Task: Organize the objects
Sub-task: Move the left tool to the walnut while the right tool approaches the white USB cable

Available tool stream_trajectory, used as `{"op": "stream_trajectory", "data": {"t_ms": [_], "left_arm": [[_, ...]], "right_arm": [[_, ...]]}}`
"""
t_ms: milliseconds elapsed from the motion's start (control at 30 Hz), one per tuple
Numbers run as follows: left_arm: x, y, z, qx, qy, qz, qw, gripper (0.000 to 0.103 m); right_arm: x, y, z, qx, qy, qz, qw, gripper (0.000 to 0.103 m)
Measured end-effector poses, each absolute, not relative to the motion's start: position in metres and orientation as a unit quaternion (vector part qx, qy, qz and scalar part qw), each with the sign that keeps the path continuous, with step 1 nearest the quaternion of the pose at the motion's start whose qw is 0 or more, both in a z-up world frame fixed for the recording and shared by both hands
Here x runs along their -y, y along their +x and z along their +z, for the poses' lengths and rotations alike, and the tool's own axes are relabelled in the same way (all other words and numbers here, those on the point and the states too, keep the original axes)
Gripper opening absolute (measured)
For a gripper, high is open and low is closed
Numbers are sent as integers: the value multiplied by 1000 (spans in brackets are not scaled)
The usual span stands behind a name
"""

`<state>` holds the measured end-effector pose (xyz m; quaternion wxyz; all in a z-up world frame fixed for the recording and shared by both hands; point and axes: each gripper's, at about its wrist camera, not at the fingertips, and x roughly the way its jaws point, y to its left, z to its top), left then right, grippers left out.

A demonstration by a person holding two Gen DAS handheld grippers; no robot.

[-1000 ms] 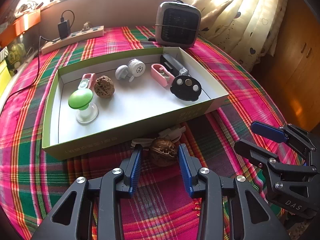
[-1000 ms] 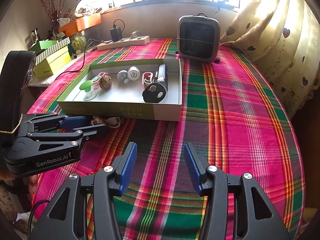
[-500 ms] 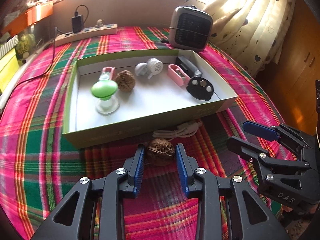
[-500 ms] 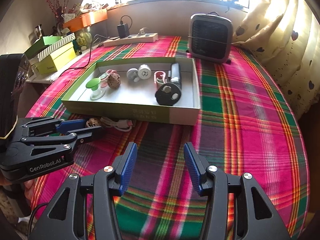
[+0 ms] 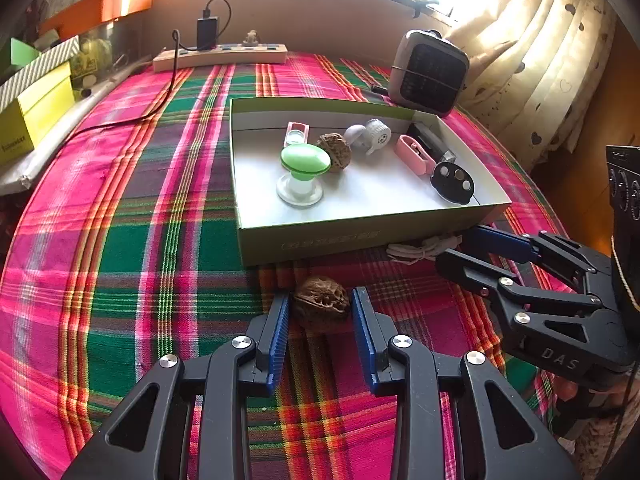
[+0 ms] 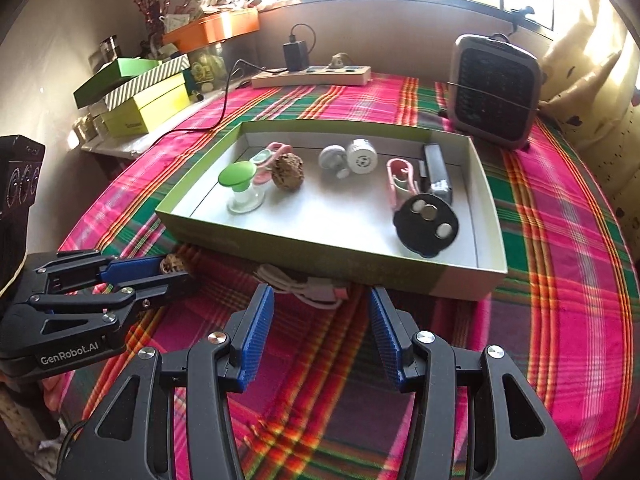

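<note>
A brown walnut (image 5: 321,308) sits between the blue pads of my left gripper (image 5: 320,297), which is shut on it just in front of the green-rimmed box (image 5: 360,236). In the right wrist view the same walnut (image 6: 174,265) shows at the tips of the left gripper (image 6: 176,271). The box holds a second walnut (image 5: 335,151), a green-topped stand (image 5: 305,160), a white gadget (image 5: 368,136), a pink clip (image 5: 414,152) and a black disc (image 5: 452,182). My right gripper (image 6: 320,294) is open and empty, with a white coiled cable (image 6: 304,286) lying just ahead of it against the box wall (image 6: 320,256).
A grey fan heater (image 5: 430,72) stands behind the box at the back right. A power strip (image 5: 220,56) with a black charger lies along the far edge. Yellow-green boxes (image 5: 36,108) are stacked at the left. A curtain (image 5: 540,60) hangs at the right.
My left gripper's jaws have narrowed onto the walnut and carried it left, away from the cable. The right gripper has come closer to the box and the cable.
</note>
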<state>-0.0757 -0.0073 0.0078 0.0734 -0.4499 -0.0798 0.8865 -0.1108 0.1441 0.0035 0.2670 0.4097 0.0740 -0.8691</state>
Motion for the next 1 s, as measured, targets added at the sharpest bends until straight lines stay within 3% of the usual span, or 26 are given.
{"op": "stream_trajectory", "data": {"t_ms": [633,1000], "left_arm": [[27,-76,4,89,-447,886,87,29],[34,-76,3,93,-447,884,106,29]], "right_arm": [[-121,-90,0,-96,429,-837,327,50],[-109,-102,-5,-136,426,-853,268,50]]}}
